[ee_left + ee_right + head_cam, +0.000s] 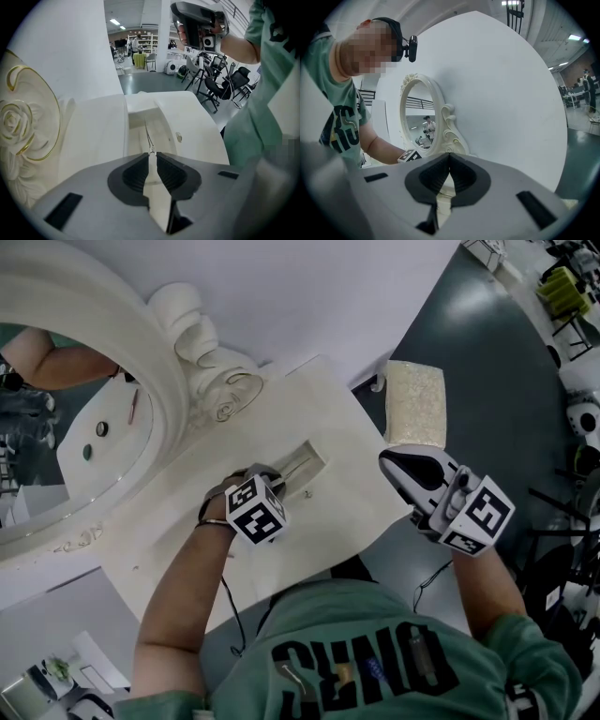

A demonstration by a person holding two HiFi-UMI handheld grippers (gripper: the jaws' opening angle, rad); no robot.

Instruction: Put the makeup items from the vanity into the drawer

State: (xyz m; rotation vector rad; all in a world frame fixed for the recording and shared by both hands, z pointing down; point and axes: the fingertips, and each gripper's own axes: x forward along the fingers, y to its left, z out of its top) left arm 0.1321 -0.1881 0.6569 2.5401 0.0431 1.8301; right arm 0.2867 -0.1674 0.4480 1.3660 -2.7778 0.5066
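Left gripper point(153, 153): jaws stood a narrow slit apart, not pinching. The near end of a thin metal tool point(147, 133), tweezer-like though too slender to name surely, lay right at the jaw tips. The slit looked wider than the tool, so I judged it loose between the pads rather than gripped.

The tool ran lengthwise along the floor of the open drawer point(163, 123), toward the drawer's left wall and wholly inside it.

Step in hand, as judged: letting go of the item in the drawer. To do this well, spread the jaws a little more before moving. Lift straight back along the drawer's long axis so the pads do not drag the tool out or flick it over the wall. Keep the gripper body off the drawer's edges.

Right gripper point(449, 157): jaws pressed together, nothing between them. It was held up, well to the right of the drawer and off the vanity point(337, 418).

Mirror point(84, 427) stood well left of the drawer.
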